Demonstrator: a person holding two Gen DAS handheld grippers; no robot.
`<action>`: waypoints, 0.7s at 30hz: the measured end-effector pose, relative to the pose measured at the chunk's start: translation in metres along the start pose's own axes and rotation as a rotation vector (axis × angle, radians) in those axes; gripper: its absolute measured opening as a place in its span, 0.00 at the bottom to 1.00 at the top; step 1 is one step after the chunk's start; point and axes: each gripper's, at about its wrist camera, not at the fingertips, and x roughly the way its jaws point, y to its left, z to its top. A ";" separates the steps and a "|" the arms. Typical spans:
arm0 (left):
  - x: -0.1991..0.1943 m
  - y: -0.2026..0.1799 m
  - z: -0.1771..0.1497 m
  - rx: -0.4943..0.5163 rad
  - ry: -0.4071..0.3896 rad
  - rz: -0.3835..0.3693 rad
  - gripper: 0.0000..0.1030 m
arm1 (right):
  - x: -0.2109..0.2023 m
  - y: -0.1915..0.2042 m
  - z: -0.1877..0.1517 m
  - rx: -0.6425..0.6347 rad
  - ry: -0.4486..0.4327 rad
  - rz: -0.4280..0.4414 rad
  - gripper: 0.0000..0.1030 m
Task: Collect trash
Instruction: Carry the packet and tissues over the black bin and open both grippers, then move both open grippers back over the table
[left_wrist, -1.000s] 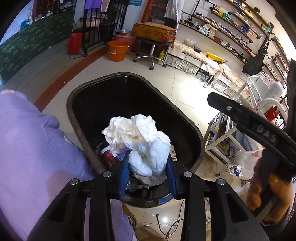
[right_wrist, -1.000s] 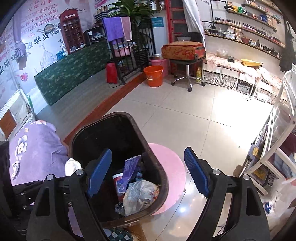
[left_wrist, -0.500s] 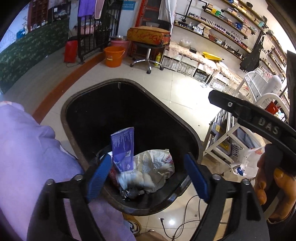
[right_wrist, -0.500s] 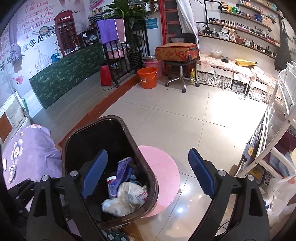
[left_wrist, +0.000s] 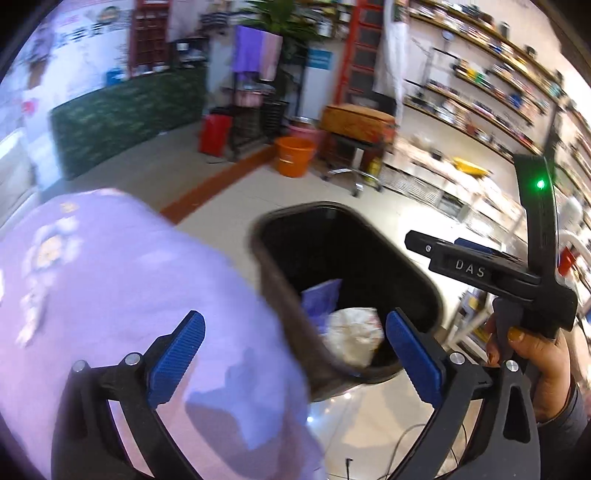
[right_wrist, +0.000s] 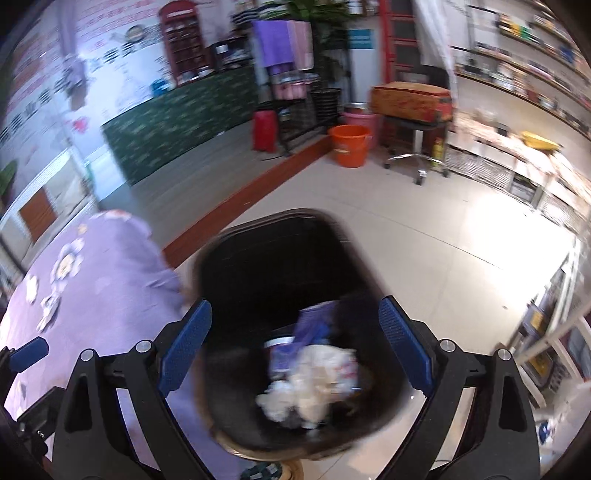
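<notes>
A black trash bin (left_wrist: 413, 273) (right_wrist: 229, 280) stands on the tiled floor beside a purple-clothed table. Inside lie crumpled white paper (right_wrist: 295, 391) (left_wrist: 354, 332), a purple wrapper (right_wrist: 314, 325) (left_wrist: 321, 295) and a cup (right_wrist: 279, 350). My left gripper (left_wrist: 293, 358) is open and empty, over the table edge and the bin's near rim. My right gripper (right_wrist: 295, 350) is open and empty above the bin; it also shows at the right of the left wrist view (left_wrist: 480, 266). Both views are motion-blurred.
The purple flowered tablecloth (left_wrist: 110, 280) (right_wrist: 92, 280) lies left of the bin. An orange bucket (right_wrist: 349, 144), a stool holding a suitcase (right_wrist: 412, 99) and wall shelves (left_wrist: 480, 110) stand further off. A white rack (right_wrist: 554, 332) is at the right.
My left gripper opened and dropped the white paper wad into the bin, then swung left over the table. The right gripper moved left over the bin.
</notes>
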 end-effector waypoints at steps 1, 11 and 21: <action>-0.005 0.008 -0.003 -0.018 -0.003 0.017 0.94 | 0.002 0.011 0.000 -0.016 0.005 0.019 0.88; -0.053 0.111 -0.043 -0.233 0.000 0.246 0.94 | 0.017 0.145 -0.014 -0.216 0.068 0.216 0.88; -0.093 0.208 -0.077 -0.414 0.018 0.442 0.94 | 0.034 0.265 -0.031 -0.332 0.191 0.398 0.88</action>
